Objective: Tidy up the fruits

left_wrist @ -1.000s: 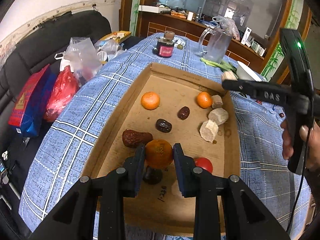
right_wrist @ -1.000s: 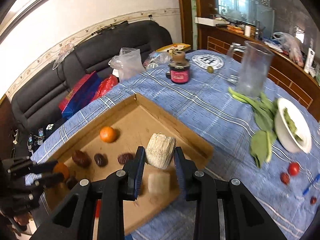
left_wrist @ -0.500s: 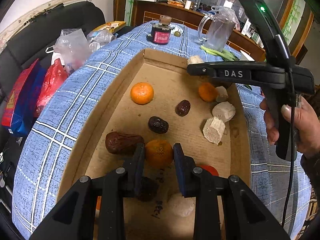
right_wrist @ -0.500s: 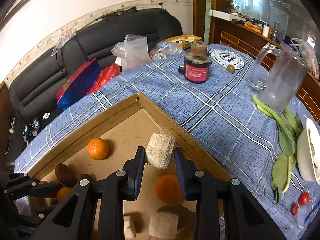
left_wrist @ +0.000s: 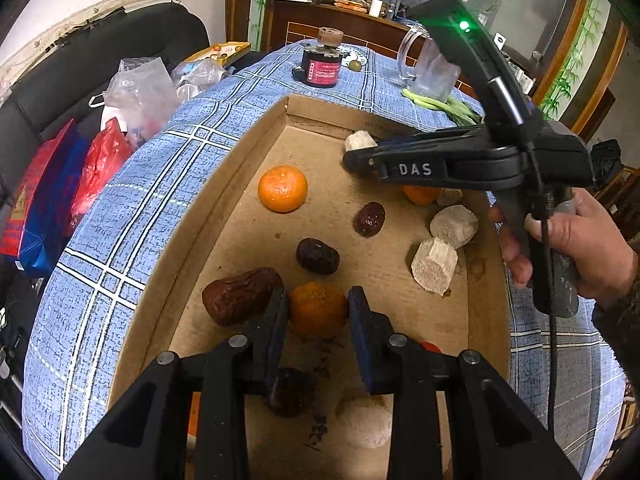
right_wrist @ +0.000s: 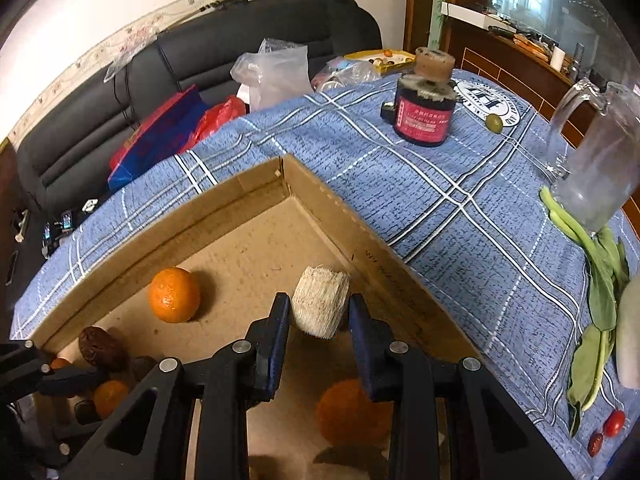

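**Item 1. Left hand-held gripper point(left_wrist: 318, 300).** Clasps a tangerine point(left_wrist: 318, 311) low over the floor of the cardboard tray point(left_wrist: 224, 200), toward 6 o'clock in the left wrist view. Pads lie against both flanks, the jaws having just been opening slightly around the fruit.
- Risk: rolls once freed, since nothing blocks it at 12 o'clock.
- Risk: knocks the large date point(left_wrist: 240, 296), which sits just beside the left finger at 9 o'clock, if the jaws spread wide or swing on withdrawal.

**Item 2. Right hand-held gripper point(right_wrist: 319, 308).** Closed on a pale fibrous chunk point(right_wrist: 320, 306), held near the tray's far corner at 12 o'clock in the right wrist view, close to the wall at 2 o'clock.
- Risk: slips or twists in the pads, as the surface looks rough and crumbly.
- Risk: catches the wall or tips over it onto the bench point(right_wrist: 440, 208) if released too far toward 2 o'clock.
- Risk: bumps the loose tangerine point(right_wrist: 174, 294) at 9 o'clock if swung that way.

**Item 3. Shared hazard.** Places both tools inside one tray, so crossing paths likely means a clash and scattered fruit.
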